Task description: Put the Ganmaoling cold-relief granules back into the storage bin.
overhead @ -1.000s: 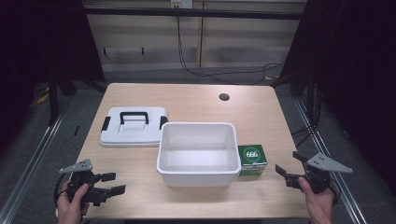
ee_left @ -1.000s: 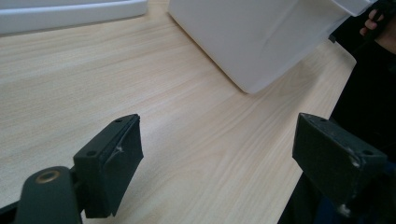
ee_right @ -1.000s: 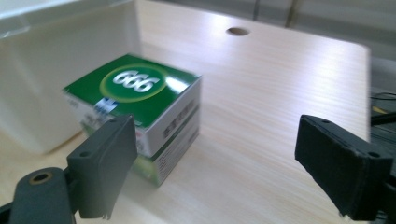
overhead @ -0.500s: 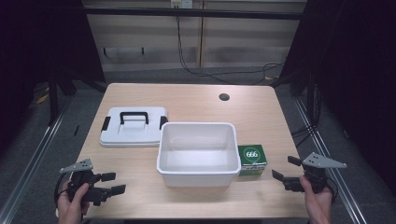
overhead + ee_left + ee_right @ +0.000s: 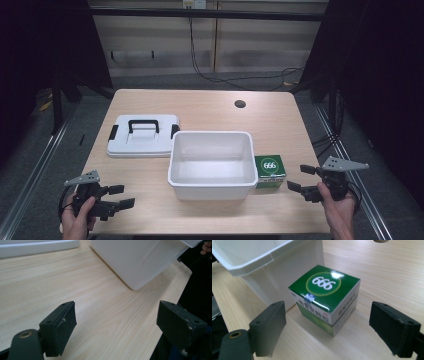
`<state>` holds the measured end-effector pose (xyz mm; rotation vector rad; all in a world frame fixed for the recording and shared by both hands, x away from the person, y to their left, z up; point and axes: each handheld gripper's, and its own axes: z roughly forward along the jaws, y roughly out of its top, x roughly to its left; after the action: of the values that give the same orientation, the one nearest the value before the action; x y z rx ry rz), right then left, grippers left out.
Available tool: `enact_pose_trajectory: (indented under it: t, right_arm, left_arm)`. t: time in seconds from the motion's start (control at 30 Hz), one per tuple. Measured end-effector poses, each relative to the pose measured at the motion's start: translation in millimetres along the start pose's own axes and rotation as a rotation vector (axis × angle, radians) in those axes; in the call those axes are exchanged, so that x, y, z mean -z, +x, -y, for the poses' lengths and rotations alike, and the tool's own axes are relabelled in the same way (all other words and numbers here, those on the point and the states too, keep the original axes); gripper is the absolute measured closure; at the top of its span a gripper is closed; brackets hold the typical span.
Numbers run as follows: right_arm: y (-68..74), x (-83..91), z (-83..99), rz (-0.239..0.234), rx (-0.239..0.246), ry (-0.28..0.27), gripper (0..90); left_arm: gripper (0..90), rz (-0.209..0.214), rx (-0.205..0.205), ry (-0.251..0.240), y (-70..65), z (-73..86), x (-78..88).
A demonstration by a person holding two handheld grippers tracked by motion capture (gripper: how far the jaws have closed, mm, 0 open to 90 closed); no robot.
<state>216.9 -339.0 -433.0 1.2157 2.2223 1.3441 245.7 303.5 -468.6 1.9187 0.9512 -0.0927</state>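
Lower right of high view: my right gripper [image 5: 300, 179] gapes empty beside the green 666 box [image 5: 270, 170] (touching the white bin [image 5: 210, 187]); closing could jam it. Left gripper [image 5: 122, 196] wide, empty.

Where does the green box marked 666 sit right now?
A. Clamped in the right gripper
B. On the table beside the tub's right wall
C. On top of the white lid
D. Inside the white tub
B: the green box rests on the table against the white tub's right wall, with the open right gripper short of it.
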Motion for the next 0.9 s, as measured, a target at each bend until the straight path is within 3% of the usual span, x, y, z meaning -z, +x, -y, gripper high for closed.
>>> enact_pose_trajectory:
  t: [0.13,0.17,0.27,0.37,0.47,0.63,0.9]
  right_arm:
    - [-2.0,-4.4,-6.2,-0.002,0.001,0.027,13.6]
    - [-1.5,-7.3,-9.8,0.009,0.043,0.037,13.3]
    - [-0.3,-6.9,-16.0,-0.020,0.081,0.030,13.4]
    - [0.5,-5.8,-21.2,-0.019,0.098,0.026,13.3]
    - [1.0,-6.7,-36.4,-0.054,0.117,0.041,13.3]
    - [2.5,-9.8,-51.8,-0.044,0.122,0.096,14.0]
    - [4.4,-7.7,-70.3,-0.086,0.212,0.153,13.1]
  left_arm:
    - [16.0,-0.003,0.001,0.004,0.3,0.3,0.0]
    - [16.0,-0.001,0.005,0.000,0.8,0.6,0.3]
    - [16.0,-0.003,0.003,0.000,0.9,0.4,0.3]
    - [16.0,-0.003,0.004,0.004,0.3,0.5,-0.1]
    - [16.0,-0.002,0.006,-0.001,0.3,1.0,0.4]
    - [16.0,0.004,0.008,-0.006,-0.1,0.6,1.1]
    - [16.0,0.002,0.002,-0.002,0.0,0.5,0.5]
